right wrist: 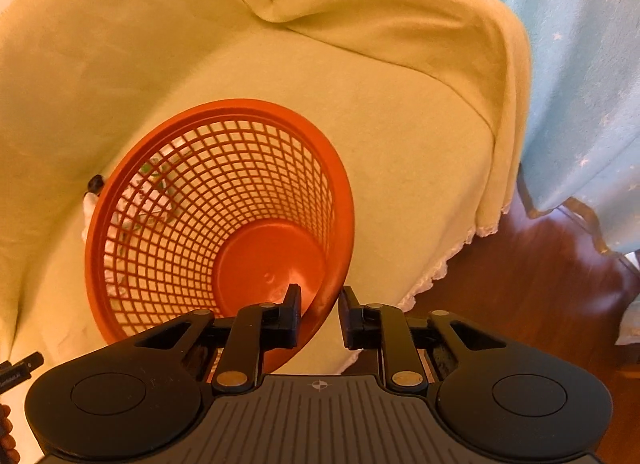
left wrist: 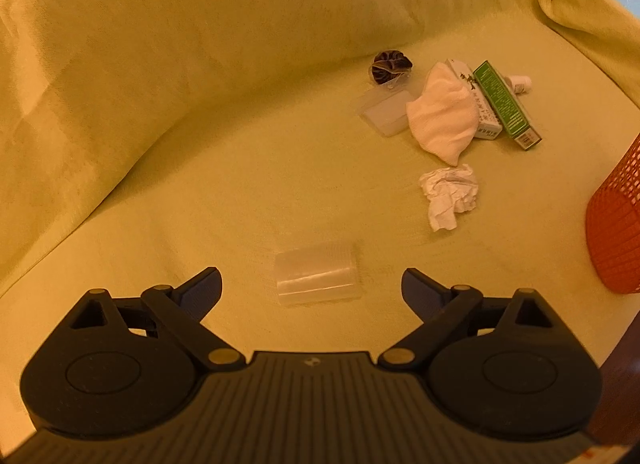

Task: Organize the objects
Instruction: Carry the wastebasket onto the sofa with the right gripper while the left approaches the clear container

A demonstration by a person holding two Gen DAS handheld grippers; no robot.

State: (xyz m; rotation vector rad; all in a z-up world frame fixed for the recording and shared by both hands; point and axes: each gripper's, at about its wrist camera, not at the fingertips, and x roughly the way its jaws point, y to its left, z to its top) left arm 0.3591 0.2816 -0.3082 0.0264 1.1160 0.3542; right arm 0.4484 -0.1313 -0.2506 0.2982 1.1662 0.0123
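Observation:
A clear plastic cup (left wrist: 316,276) lies on its side on the yellow-green cover, straight ahead of my open left gripper (left wrist: 312,278) and between its fingertips without touching them. Farther right lie a crumpled paper ball (left wrist: 450,194), a white cloth (left wrist: 440,116), a green box (left wrist: 506,104), a white box (left wrist: 486,122), a small white bottle (left wrist: 520,83), a clear card sleeve (left wrist: 386,110) and a dark scrunchie (left wrist: 390,66). My right gripper (right wrist: 320,304) is shut on the near rim of the orange mesh basket (right wrist: 224,200), which tilts with its opening toward the camera. The basket holds nothing.
The cover drapes a sofa seat (left wrist: 240,184) with a backrest (left wrist: 160,44) behind and an armrest (right wrist: 400,24) at right. The basket's side (left wrist: 616,232) shows at the left view's right edge. Wooden floor (right wrist: 520,284) and a blue curtain (right wrist: 580,64) lie beyond the seat edge.

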